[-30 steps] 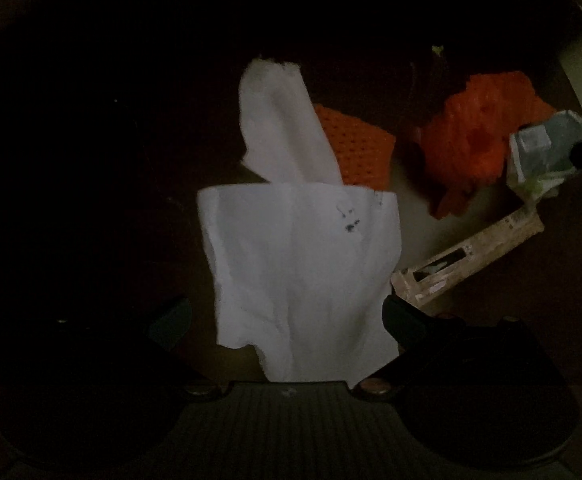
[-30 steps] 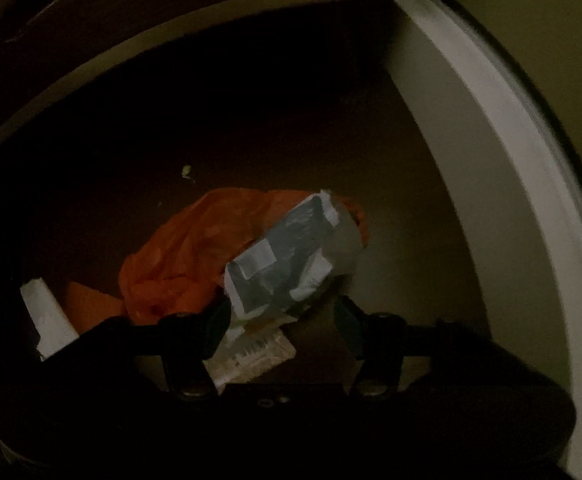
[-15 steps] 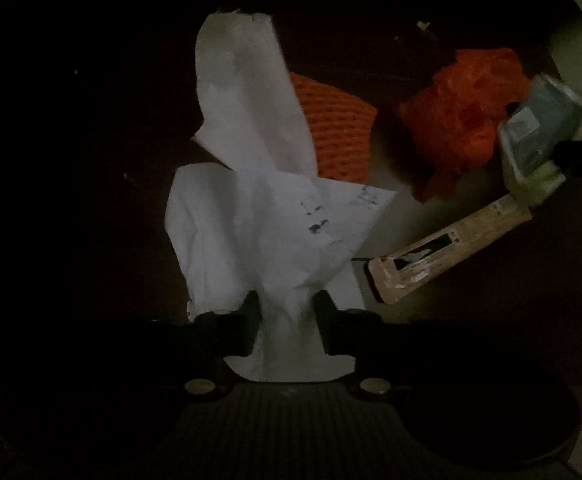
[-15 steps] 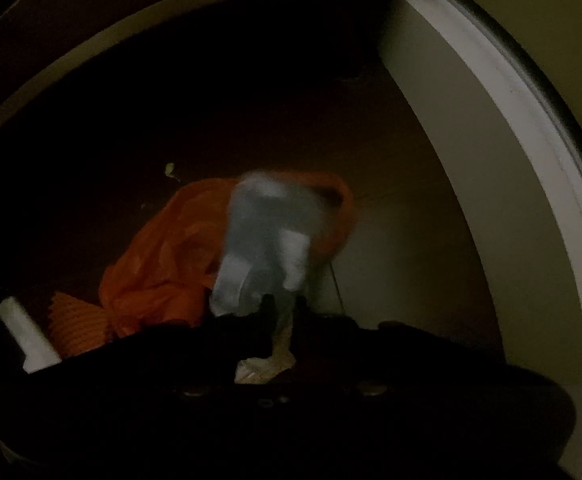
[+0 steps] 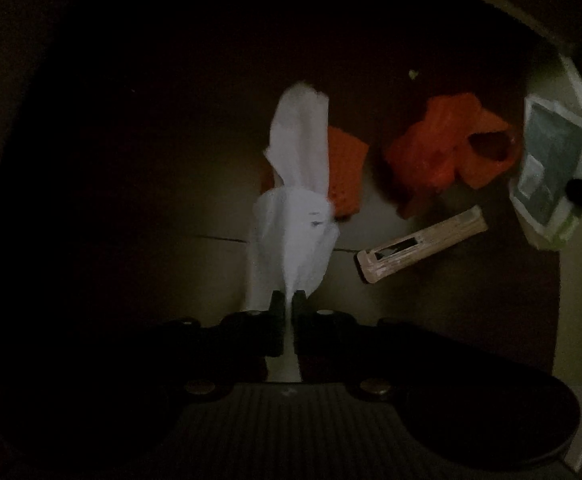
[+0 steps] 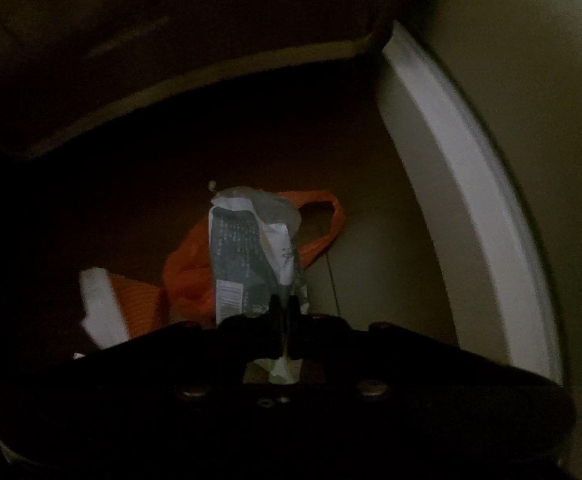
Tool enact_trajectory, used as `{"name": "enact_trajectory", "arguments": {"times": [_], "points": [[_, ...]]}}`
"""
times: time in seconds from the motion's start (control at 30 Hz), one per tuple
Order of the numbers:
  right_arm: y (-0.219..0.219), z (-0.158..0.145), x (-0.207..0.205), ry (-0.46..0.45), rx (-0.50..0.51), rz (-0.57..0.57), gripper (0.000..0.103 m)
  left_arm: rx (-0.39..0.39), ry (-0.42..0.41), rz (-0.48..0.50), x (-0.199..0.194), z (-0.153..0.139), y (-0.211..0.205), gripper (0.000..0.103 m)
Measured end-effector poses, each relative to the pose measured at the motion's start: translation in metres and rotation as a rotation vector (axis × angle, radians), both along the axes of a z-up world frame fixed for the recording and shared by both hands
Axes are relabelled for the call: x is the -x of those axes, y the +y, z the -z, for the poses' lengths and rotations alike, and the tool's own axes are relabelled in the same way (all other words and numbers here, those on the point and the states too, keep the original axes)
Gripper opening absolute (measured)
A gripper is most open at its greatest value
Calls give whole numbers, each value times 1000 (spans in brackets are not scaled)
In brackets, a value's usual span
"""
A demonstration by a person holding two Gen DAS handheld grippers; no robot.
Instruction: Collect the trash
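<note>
Gripping a crumpled white paper (image 5: pixel 291 236), the left gripper (image 5: pixel 288 300) pinches its lower end, the sheet hanging toward twelve o'clock. At three o'clock lie an orange bag (image 5: pixel 443 152) and a tan strip (image 5: pixel 421 244) on the floor (image 5: pixel 431 300). The right gripper (image 6: pixel 282 304) clamps a grey wrapper (image 6: pixel 247 256).

- White paper sheet (image 5: pixel 291 236): crumpled, hanging bunched, pinched at one edge.
- Grey-green wrapper (image 6: pixel 251 264): creased, upright, pinched at its lower end.
- Orange plastic bag (image 5: pixel 447 152): crumpled on floor.
- Tan flat packet (image 5: pixel 419 244): lying on floor near bag.
</note>
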State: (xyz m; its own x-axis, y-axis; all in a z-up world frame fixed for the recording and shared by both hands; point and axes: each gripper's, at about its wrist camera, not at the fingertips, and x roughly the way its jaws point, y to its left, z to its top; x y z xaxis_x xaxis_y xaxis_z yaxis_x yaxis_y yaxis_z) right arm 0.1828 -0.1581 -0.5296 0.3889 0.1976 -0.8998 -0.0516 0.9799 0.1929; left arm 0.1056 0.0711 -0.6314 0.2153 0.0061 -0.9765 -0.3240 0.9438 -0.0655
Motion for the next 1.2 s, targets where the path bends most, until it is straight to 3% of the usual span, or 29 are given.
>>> {"name": "enact_trajectory", "arguments": {"times": [0.33, 0.5, 0.67, 0.93, 1.0, 1.07, 1.13, 1.2], "points": [[-16, -137, 31, -55, -50, 0, 0, 13, -63, -11, -1, -114, 1, 3], [-14, -169, 41, -89, -29, -52, 0, 1, -65, 23, 8, -156, -4, 3], [-15, -142, 51, -101, -21, -76, 0, 13, -49, 7, 10, -132, 0, 4], [-17, -58, 67, -27, -15, -80, 0, 1, 21, 6, 22, -36, 6, 8], [-16, -43, 68, -20, -10, -93, 0, -5, 61, -28, 27, -11, 10, 19], [-16, -30, 67, -14, -11, -98, 0, 8, 88, -84, 33, 12, 17, 51], [-18, -20, 70, -11, -9, -107, 0, 26, 90, -143, 39, 29, 24, 63], [-19, -11, 68, -11, -6, -117, 0, 20, 98, -197, 44, 40, 34, 68]]}}
